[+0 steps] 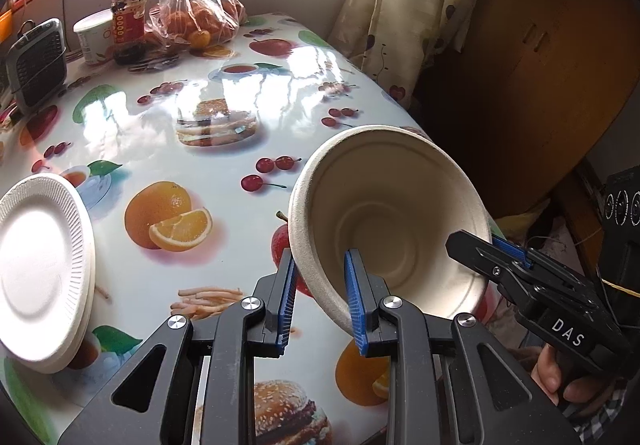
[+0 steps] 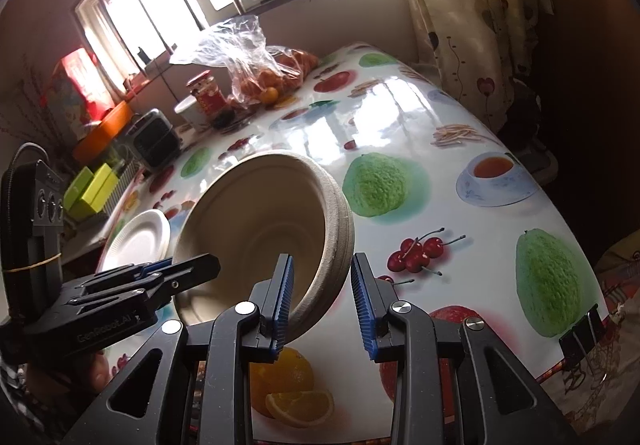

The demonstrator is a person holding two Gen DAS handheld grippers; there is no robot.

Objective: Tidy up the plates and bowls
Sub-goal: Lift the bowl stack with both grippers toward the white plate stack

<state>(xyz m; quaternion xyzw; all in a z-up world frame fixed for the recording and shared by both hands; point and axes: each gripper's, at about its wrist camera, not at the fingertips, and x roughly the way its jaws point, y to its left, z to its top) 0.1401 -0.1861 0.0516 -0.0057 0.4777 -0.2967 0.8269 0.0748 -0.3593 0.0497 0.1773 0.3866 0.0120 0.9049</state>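
A beige paper bowl is tilted on its side above the fruit-print table. In the right wrist view it shows as a nested stack of bowls. My left gripper has its blue pads on either side of the bowl's near rim wall. My right gripper also straddles the bowl wall, with a gap at the right pad. The right gripper also shows in the left wrist view at the bowl's right rim. A stack of white paper plates lies at the left on the table.
At the far end stand a red-lidded jar, a white tub, a plastic bag of oranges and a small grey heater. A curtain and a wooden cabinet are beyond the table's right edge.
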